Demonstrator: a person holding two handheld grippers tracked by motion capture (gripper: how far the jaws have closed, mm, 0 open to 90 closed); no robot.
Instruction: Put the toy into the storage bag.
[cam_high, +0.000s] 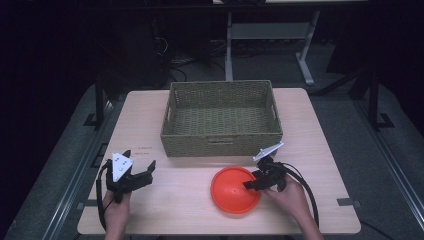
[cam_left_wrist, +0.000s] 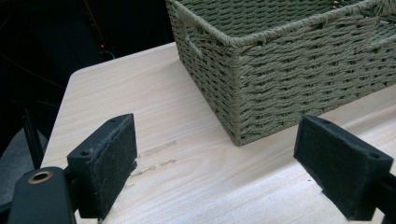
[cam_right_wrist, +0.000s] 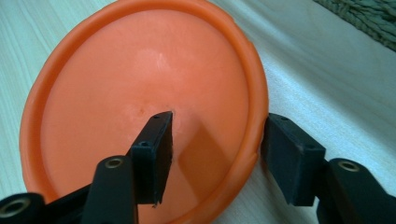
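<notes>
An orange round plate (cam_high: 232, 192) lies on the wooden table in front of the basket. My right gripper (cam_high: 252, 180) straddles the plate's right rim. In the right gripper view one jaw stands over the inside of the plate (cam_right_wrist: 116, 93) and the other outside its rim, and the right gripper (cam_right_wrist: 217, 154) is open, with a gap on both sides of the rim. At the table's front left my left gripper (cam_high: 141, 159) is held low, open with nothing between its pads (cam_left_wrist: 105, 163). It points at the basket's near corner.
A woven green-grey basket (cam_high: 220, 145) stands at the table's back middle with nothing in it; its corner (cam_left_wrist: 289, 84) rises just beyond the left gripper. Its edge (cam_right_wrist: 369, 18) shows past the plate. Bare tabletop (cam_high: 175, 205) lies between my hands. Dark floor and table legs surround the table.
</notes>
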